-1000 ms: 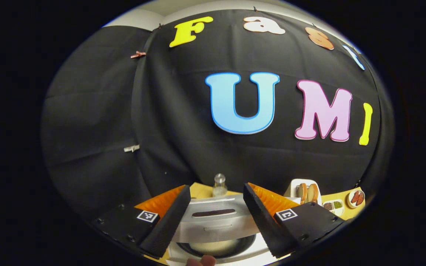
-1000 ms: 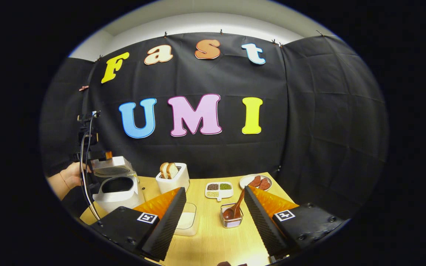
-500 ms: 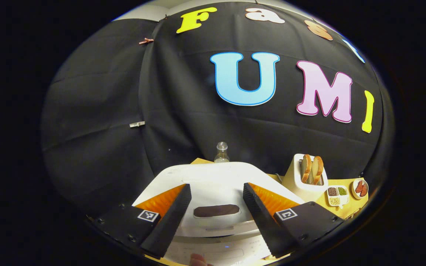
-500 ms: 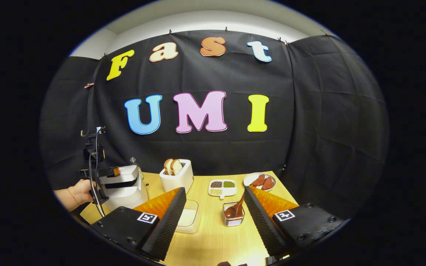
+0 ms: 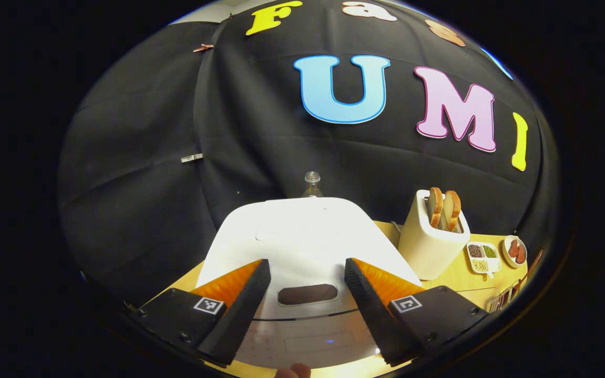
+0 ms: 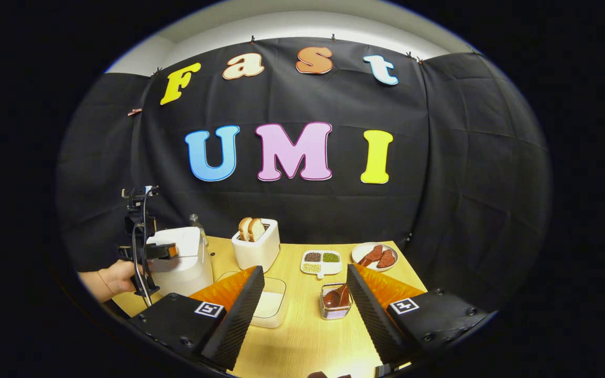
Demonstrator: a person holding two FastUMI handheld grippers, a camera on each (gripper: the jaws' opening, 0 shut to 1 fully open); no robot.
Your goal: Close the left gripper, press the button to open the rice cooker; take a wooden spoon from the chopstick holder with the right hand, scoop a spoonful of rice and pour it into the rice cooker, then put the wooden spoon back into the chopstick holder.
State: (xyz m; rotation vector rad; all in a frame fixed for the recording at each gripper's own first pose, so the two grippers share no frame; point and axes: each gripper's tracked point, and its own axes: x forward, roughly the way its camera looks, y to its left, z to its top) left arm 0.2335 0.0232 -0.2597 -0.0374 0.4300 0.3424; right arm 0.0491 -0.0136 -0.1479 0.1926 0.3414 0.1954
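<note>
Yellow wooden table holds a white rice cooker with its lid down. Left gripper hangs spread wide over it. Right gripper is spread wide too, near the wooden spoon in the chopstick holder.

- My left gripper has two wedge-shaped fingers with ribbed inner faces.
- Each finger sits on a black plate with screws and a small square black-and-white marker.
- My right gripper is built the same way.
- Far left in the right gripper view, a cable loops down the left gripper's black frame by my bare hand.
</note>
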